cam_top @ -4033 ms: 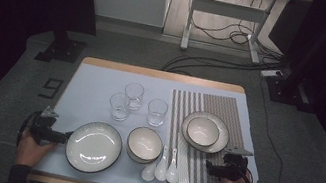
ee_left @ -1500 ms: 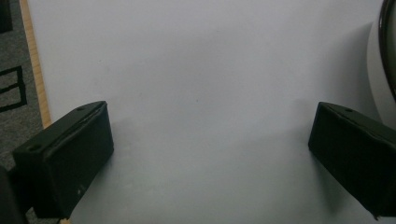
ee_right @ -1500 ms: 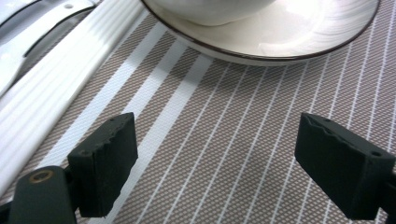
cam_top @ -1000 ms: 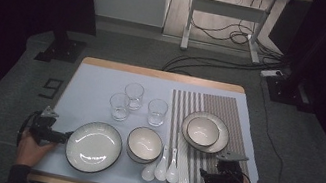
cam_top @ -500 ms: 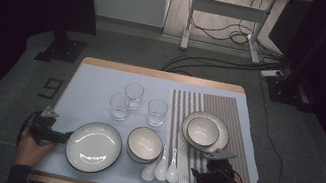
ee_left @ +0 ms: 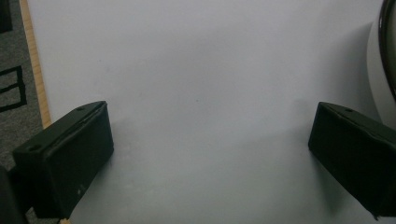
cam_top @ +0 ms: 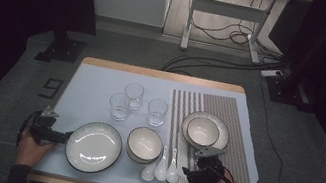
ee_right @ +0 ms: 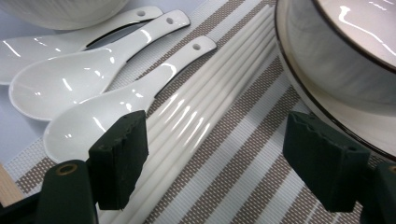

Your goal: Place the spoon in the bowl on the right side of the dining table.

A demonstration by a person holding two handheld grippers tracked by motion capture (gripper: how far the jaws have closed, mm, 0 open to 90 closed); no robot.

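White chopsticks (ee_right: 205, 107) lie bundled on the striped mat (ee_right: 243, 177), running up between the right gripper's (ee_right: 212, 161) parted fingers (ee_right: 119, 156), touching neither; three spoons (ee_right: 93, 88) sit just beside. Left gripper (ee_left: 210, 158) gapes over bare desk (ee_left: 201, 70)

White spoons (ee_right: 84, 79), white chopsticks (ee_right: 196, 116); brown-and-white striped mat (ee_right: 243, 172).

Three spoons (cam_top: 161, 167) lie between bowl (cam_top: 144, 144) and chopsticks (cam_top: 184, 176)
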